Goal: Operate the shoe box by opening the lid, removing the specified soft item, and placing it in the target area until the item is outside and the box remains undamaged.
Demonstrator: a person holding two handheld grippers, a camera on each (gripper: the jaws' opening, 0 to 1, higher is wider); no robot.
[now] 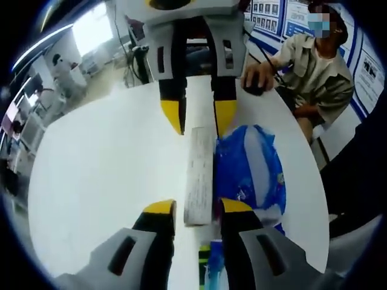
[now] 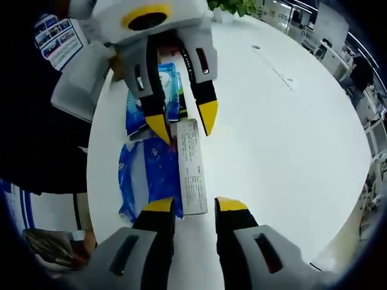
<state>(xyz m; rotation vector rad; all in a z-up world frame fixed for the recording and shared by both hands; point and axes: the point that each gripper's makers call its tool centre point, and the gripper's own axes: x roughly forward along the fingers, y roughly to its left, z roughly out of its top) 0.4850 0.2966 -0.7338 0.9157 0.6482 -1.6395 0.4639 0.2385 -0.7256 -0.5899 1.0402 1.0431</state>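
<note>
A narrow white carton face with small print [image 1: 199, 175] [image 2: 191, 166] lies lengthwise on the white round table [image 1: 97, 181] [image 2: 284, 133]. Beside it lies a crumpled blue soft pack [image 1: 251, 166] [image 2: 151, 169], touching its long edge. A second blue-and-white pack [image 2: 170, 90] lies beyond it, partly under the left gripper. My left gripper [image 1: 198, 208] [image 2: 183, 124] stands open at one end of the carton face. My right gripper [image 2: 196, 205] [image 1: 199, 118] stands open at the opposite end. The two grippers face each other, each straddling an end without closing on it.
A person in a beige shirt [image 1: 317, 66] sits at the table's edge with a hand on a dark object [image 1: 254, 89]. A grey object [image 2: 78, 78] stands off the table edge. Green leaves [image 2: 233, 6] show at the far side. Bare tabletop spreads away from the packs.
</note>
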